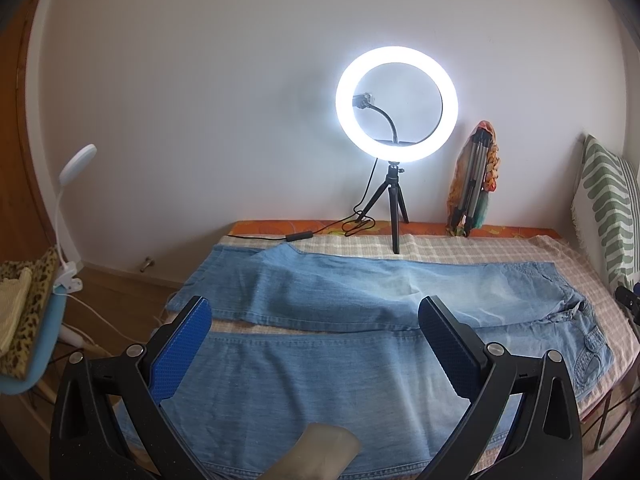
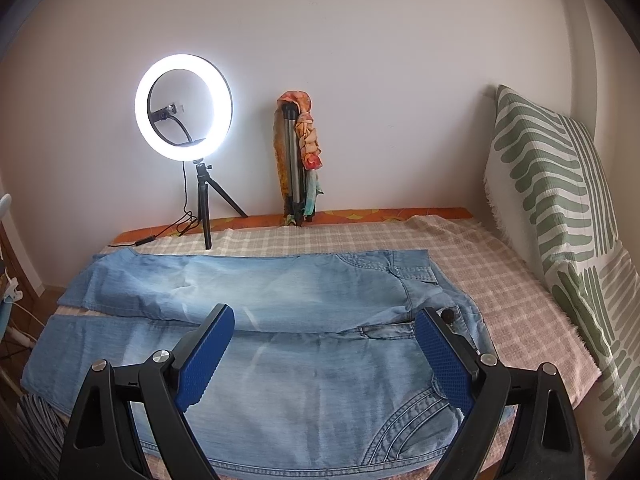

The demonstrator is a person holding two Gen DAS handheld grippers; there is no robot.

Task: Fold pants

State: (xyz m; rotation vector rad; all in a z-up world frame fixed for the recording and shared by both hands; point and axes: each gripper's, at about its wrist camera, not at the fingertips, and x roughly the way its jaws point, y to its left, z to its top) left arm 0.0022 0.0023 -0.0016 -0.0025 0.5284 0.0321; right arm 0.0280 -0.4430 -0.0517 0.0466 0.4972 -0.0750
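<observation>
Light blue denim pants (image 1: 320,292) lie spread flat on a checked bedcover (image 1: 480,248), legs to the left, waist to the right; they also show in the right wrist view (image 2: 280,292). The two legs lie side by side, the near one by the bed's front edge. My left gripper (image 1: 316,312) is open and empty, above the near leg. My right gripper (image 2: 326,320) is open and empty, above the near hip area, close to the waist button (image 2: 449,314).
A lit ring light on a small tripod (image 1: 396,104) stands at the back of the bed, its cable (image 1: 320,232) trailing left. A folded tripod wrapped in a scarf (image 2: 298,160) leans on the wall. A green patterned pillow (image 2: 560,216) stands at right. A clip lamp (image 1: 68,208) is at left.
</observation>
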